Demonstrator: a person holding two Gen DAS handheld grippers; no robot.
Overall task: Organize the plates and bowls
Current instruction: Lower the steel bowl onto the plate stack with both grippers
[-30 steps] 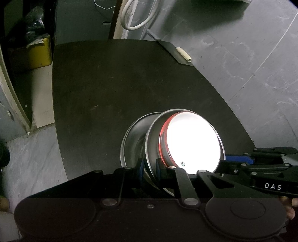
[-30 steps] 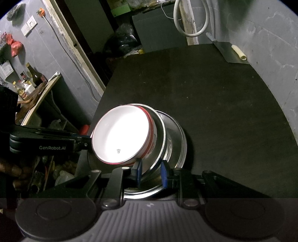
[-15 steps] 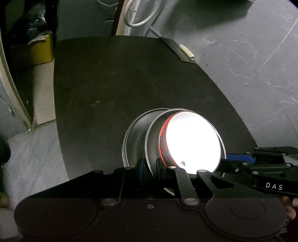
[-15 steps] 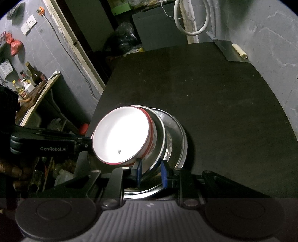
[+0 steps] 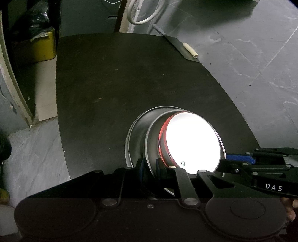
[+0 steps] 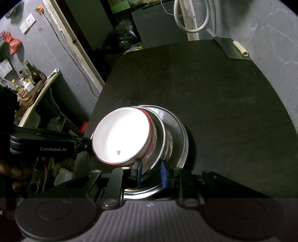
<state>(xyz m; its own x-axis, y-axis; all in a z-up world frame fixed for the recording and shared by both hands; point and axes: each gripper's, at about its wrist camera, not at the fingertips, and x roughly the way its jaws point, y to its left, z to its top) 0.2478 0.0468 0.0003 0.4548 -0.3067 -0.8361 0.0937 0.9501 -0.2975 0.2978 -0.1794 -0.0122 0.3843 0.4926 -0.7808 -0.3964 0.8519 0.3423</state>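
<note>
A white bowl with a red rim [image 5: 191,143] [image 6: 121,137] sits inside a steel bowl [image 5: 151,141] [image 6: 160,137], both tilted over a steel plate [image 5: 133,135] [image 6: 181,141] on the black table [image 5: 111,83]. My left gripper [image 5: 150,166] is shut on the steel bowl's near rim. In the right wrist view it comes in from the left [image 6: 87,142]. My right gripper [image 6: 151,171] is shut on the steel bowl's rim, one pad inside and one outside. Its blue pad shows in the left wrist view [image 5: 240,158].
A cleaver [image 5: 178,46] [image 6: 231,48] with a pale roll [image 5: 190,50] lies at the table's far right corner. A white hose [image 5: 141,14] hangs behind. A yellow bin [image 5: 37,46] stands far left. Bottles [image 6: 33,74] crowd a shelf at the left.
Almost nothing: the left view has shifted slightly over the table. Both grips and the stack look the same.
</note>
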